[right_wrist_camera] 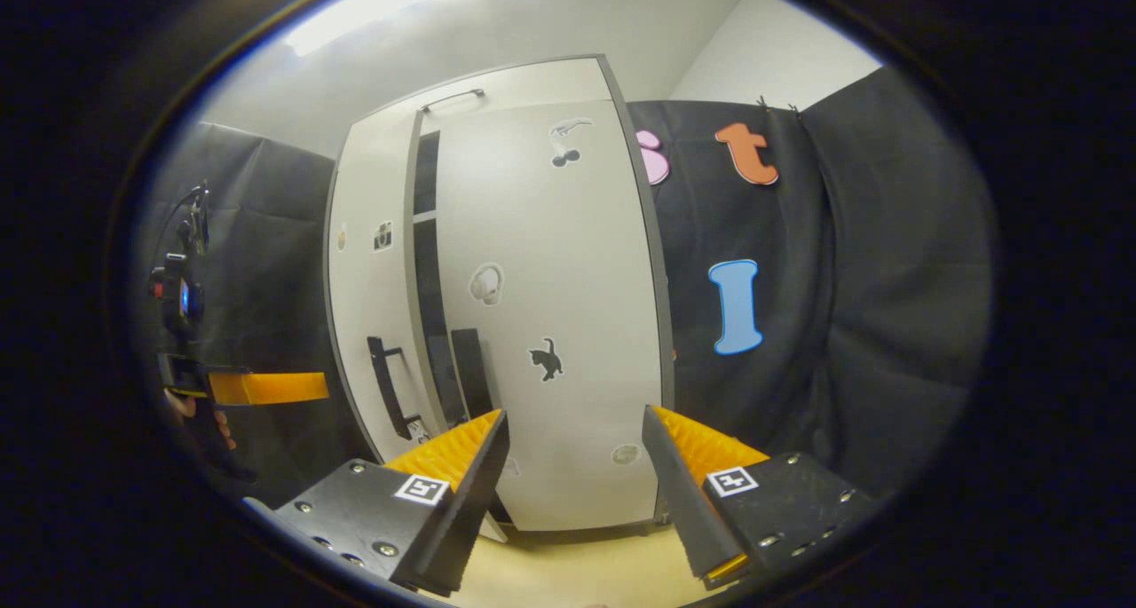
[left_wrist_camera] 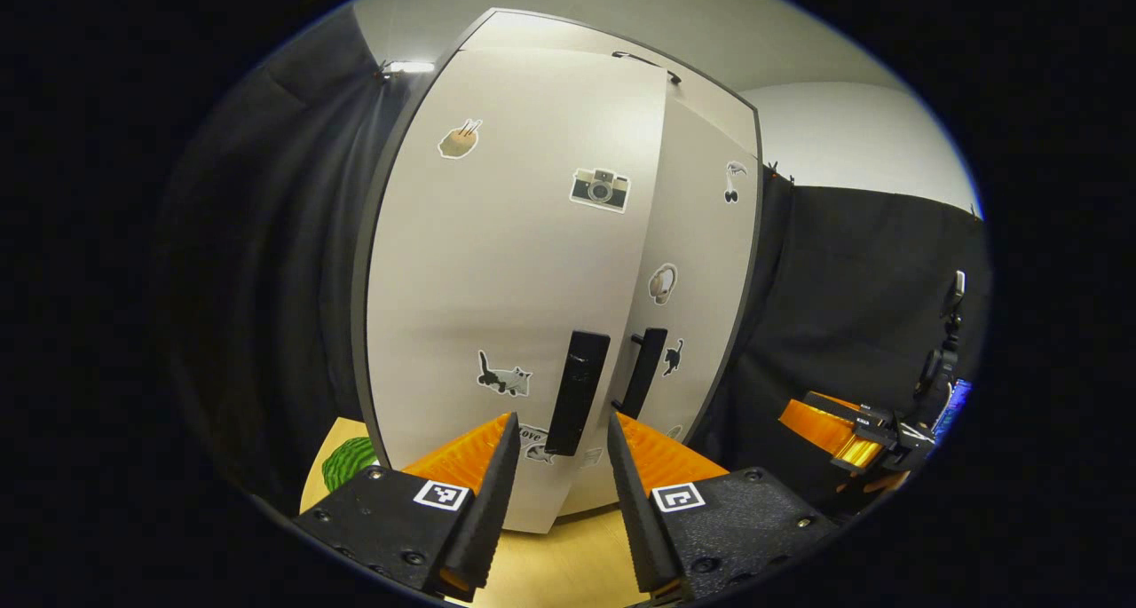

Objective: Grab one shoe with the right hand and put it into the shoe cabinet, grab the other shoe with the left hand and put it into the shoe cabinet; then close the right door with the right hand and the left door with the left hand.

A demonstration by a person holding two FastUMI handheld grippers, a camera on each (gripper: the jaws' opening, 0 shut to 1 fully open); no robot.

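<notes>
My left gripper [left_wrist_camera: 561,466] hangs wide open before the left door [left_wrist_camera: 506,271], its handle [left_wrist_camera: 577,393] between my fingers; the right gripper [right_wrist_camera: 575,466] gapes empty. The door stands ajar; pushing off-centre could bounce it. Shoes unseen, presumably inside the cabinet.

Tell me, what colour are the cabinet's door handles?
Black, clearest in the left gripper view: left door handle, right door handle.

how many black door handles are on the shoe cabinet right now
2. The left door handle is on the left door's inner edge, and the right door handle is beside it on the right door. None looks hidden.
</notes>
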